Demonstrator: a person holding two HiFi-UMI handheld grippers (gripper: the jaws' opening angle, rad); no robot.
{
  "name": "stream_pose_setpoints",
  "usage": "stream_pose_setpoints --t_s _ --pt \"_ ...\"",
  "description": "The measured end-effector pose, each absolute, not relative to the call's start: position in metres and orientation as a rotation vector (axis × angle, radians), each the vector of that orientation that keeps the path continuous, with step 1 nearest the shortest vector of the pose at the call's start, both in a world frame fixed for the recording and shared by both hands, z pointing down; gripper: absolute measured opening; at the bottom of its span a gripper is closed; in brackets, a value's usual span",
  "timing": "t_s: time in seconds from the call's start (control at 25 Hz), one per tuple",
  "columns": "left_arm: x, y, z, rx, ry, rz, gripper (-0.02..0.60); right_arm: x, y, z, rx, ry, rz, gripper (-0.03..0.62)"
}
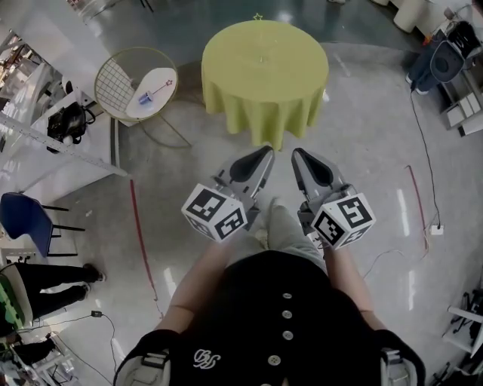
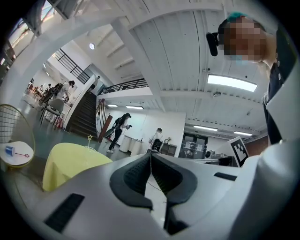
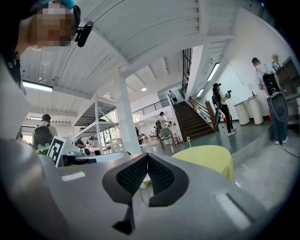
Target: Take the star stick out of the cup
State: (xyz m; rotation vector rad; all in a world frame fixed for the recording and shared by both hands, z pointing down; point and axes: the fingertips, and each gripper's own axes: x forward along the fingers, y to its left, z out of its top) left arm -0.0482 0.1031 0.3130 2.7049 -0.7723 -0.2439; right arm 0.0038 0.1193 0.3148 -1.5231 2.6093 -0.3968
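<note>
Basically, our left hand-held gripper [image 1: 266, 153] and right hand-held gripper [image 1: 297, 154] sit closed, empty, as the thin yellow star stick [image 1: 258, 16] is well ahead.

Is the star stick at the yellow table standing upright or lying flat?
Upright: the star stick rises straight above the yellow table, star on top.

No readable text, no legible labels
</note>
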Motion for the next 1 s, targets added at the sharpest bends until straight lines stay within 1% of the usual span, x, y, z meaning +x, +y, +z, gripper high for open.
stream_pose_setpoints --t_s 0.44,1.0 --pt "-0.044 0.060 0.321 2.697 -0.793 -0.218 0.018 0.000 0.070 0.318 -1.481 2.647 -0.400 0.003" --pt "0.000 -0.044 0.327 2.686 -0.827 -0.190 0.018 0.046 -0.034 0.326 -1.445 2.682 -0.439 0.003"
